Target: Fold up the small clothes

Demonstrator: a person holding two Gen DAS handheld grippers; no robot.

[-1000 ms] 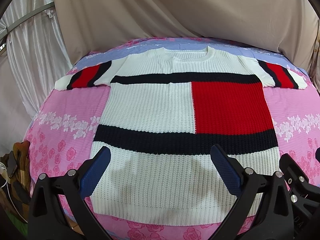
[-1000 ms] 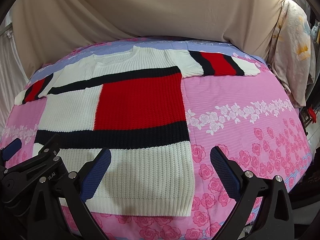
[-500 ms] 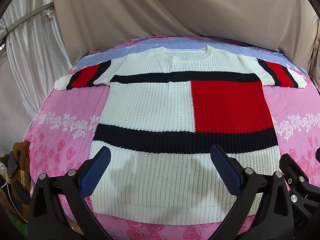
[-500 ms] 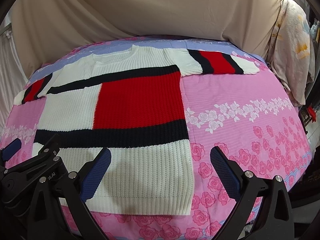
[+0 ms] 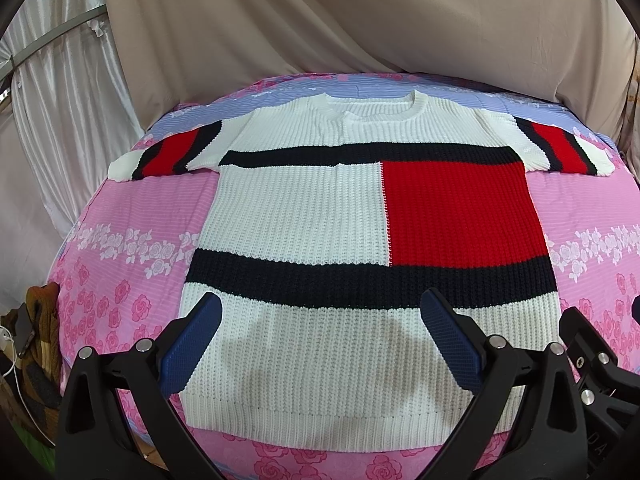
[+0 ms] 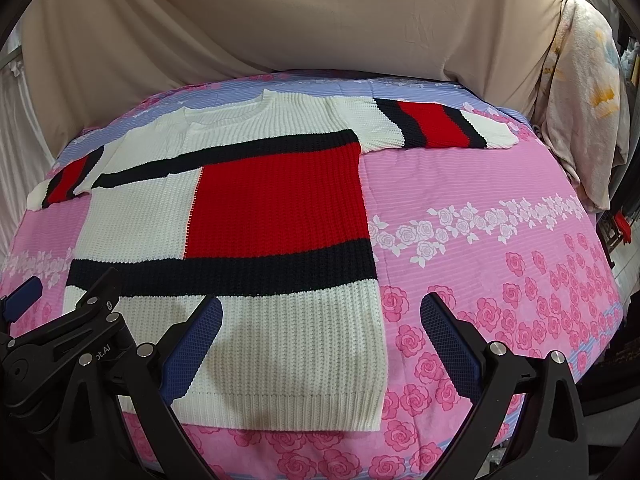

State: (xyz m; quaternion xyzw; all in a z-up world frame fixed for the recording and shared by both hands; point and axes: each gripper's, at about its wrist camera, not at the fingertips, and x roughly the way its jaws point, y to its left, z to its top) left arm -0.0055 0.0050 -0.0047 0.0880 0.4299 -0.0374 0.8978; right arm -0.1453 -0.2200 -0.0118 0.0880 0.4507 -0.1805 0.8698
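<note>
A knitted short-sleeved sweater (image 5: pixel 304 220), white with black bands and a red block, lies flat and unfolded on the pink flowered sheet, neck at the far side. It also shows in the right wrist view (image 6: pixel 248 240). My left gripper (image 5: pixel 320 340) is open and empty, hovering above the sweater's near hem. My right gripper (image 6: pixel 320 340) is open and empty above the hem's right corner, straddling the sweater's right edge. The left gripper's body (image 6: pixel 60 344) shows at the lower left of the right wrist view.
The pink flowered sheet (image 6: pixel 500 272) covers a bed or table with a lilac band at the far side. Beige drapes (image 5: pixel 360 20) hang behind. A pale floral cloth (image 6: pixel 584 92) hangs at the right. Brown items and a cable (image 5: pixel 32 340) lie off the left edge.
Both grippers have shifted very slightly; the sweater sits a touch nearer the camera's left in the right wrist view. Nothing was grasped or released.
</note>
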